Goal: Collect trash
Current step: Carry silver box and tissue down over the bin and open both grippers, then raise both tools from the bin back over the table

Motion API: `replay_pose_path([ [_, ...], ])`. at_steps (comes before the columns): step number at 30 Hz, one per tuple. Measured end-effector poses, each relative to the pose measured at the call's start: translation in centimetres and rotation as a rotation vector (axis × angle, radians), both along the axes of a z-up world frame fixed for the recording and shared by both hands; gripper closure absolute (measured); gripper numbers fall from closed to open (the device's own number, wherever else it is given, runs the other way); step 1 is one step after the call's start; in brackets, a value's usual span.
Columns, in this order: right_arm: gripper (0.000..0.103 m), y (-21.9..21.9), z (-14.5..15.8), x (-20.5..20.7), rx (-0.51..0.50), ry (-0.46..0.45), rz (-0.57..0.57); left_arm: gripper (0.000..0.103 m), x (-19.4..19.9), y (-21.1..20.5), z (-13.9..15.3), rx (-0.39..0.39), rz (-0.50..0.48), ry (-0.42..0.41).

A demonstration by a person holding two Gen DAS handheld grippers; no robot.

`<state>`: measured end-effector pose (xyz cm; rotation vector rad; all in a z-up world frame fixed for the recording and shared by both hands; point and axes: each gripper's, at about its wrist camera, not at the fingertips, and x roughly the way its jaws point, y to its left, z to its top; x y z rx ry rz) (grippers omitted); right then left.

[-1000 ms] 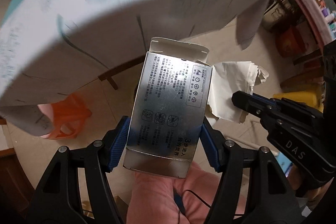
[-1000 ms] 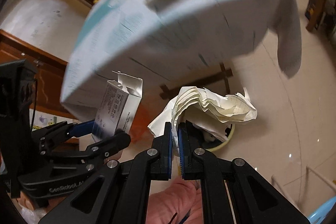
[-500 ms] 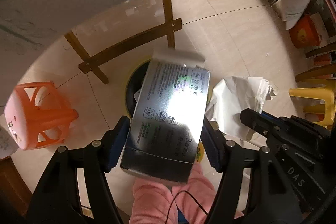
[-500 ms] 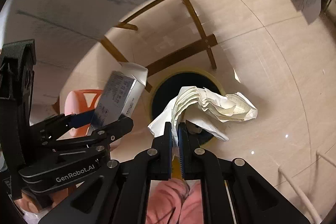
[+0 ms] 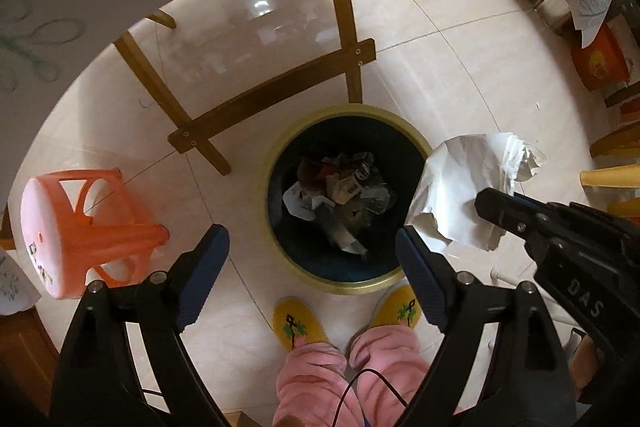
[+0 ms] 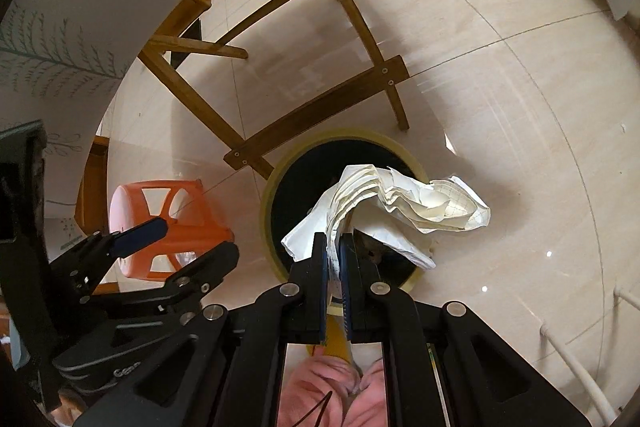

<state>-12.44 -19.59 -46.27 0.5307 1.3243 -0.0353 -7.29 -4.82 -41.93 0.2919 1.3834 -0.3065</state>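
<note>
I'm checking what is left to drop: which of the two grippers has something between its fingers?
The right gripper: it is shut on the crumpled paper above the trash bin. The left gripper, jaws opening, has nothing between them.

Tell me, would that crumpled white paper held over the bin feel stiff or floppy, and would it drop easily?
Probably light and floppy: the crumpled paper droops in folds past the right tool, which pinches only one edge. It likely keeps its creases rather than springing flat. Released, it should flutter down, possibly catching the trash bin rim, since part overhangs it.
</note>
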Motion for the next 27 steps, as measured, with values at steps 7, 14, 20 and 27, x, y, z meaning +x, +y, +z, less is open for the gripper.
replay_pose_path([
  [7, 0.092, 1.9, 0.3, 1.6, 0.017, -0.012, 0.009, 0.020, -0.4, 2.8, 2.3, 0.011, 0.057, -0.040],
  [14, 0.068, 3.3, 1.8, 2.7, 0.002, -0.056, -0.002, 0.020, -0.8, 5.5, 4.7, 0.008, 0.129, -0.061],
  [20, 0.068, 3.9, 4.1, 2.1, -0.021, -0.019, 0.016, 0.020, -1.7, 6.4, 7.4, -0.011, 0.165, -0.042],
  [27, 0.065, 4.9, 10.0, 0.2, -0.037, -0.007, 0.034, 0.022, -2.4, 6.9, 14.2, -0.063, 0.167, -0.053],
])
